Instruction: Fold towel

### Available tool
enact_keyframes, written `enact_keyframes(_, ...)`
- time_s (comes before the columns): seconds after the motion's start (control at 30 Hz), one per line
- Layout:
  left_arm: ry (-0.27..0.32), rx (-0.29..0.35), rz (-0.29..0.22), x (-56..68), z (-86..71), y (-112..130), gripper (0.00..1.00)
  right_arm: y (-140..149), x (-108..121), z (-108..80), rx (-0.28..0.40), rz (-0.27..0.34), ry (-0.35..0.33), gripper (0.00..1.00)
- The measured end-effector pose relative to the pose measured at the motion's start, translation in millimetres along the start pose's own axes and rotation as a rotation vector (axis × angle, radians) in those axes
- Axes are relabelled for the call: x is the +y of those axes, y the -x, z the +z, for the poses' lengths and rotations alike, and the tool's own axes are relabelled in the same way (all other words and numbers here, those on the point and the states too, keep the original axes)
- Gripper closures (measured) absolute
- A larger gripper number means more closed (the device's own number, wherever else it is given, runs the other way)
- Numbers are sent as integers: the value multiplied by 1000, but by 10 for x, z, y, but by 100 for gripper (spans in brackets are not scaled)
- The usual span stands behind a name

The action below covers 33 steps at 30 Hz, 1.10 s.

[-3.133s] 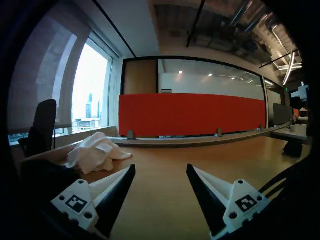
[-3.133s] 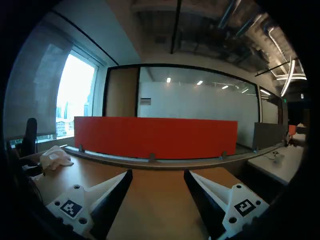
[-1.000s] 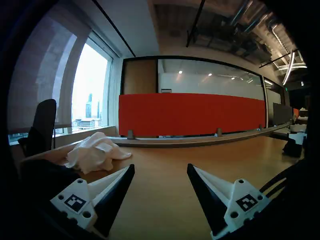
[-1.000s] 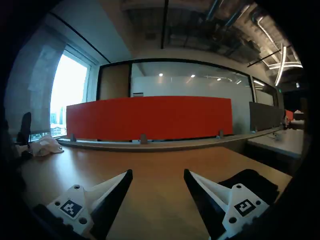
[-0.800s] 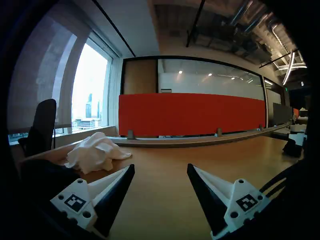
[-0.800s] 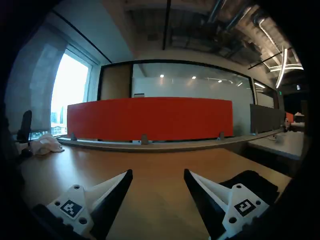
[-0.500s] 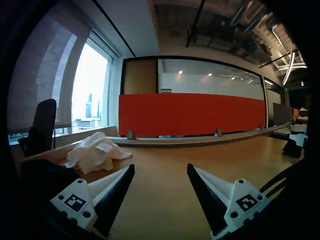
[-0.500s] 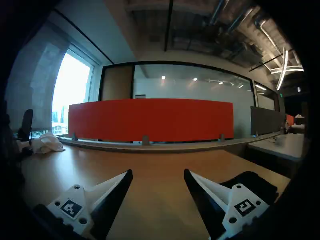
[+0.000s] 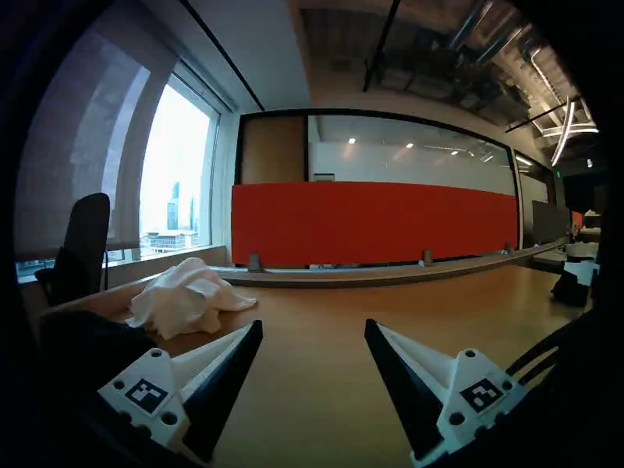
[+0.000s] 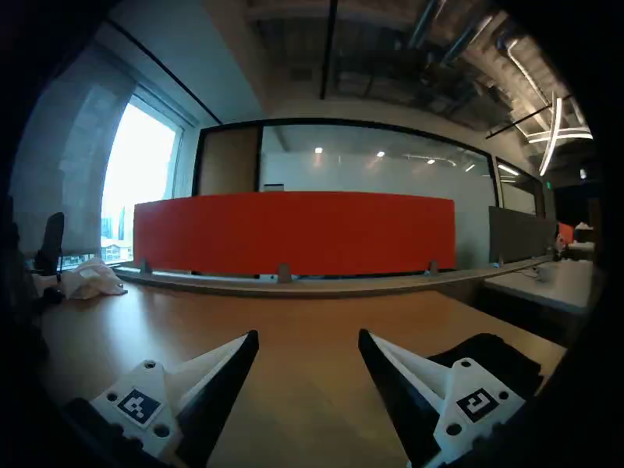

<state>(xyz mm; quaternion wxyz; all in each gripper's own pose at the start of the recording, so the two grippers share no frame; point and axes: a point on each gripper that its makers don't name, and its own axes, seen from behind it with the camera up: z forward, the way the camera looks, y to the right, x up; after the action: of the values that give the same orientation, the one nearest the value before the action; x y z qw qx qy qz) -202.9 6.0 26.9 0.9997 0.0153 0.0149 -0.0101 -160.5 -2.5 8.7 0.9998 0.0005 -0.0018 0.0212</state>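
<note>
A crumpled white towel [image 9: 186, 295] lies in a heap on the wooden desk [image 9: 327, 343], ahead and to the left of my left gripper [image 9: 312, 327]. That gripper rests low over the desk, open, with nothing between its fingers. In the right gripper view the same towel [image 10: 92, 279] sits far off at the left edge of the desk [image 10: 304, 343]. My right gripper [image 10: 306, 335] is also open and empty, low over the bare wood, well away from the towel.
A red divider panel [image 9: 374, 222] runs along the desk's far edge. A dark office chair [image 9: 78, 249] stands by the window at left. A black pad [image 10: 491, 355] lies by the right gripper's right finger. The other gripper [image 9: 577, 277] shows at far right.
The right gripper view has swung and settled, so more desk shows and the towel sits farther left. The left gripper and the towel have stayed still.
</note>
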Motion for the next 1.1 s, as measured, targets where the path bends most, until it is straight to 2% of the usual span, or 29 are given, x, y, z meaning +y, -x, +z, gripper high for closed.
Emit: enact_keyframes(1.1,0,-3,0,-12,-23,-85,3,-11,9,-2,0,0,0,1)
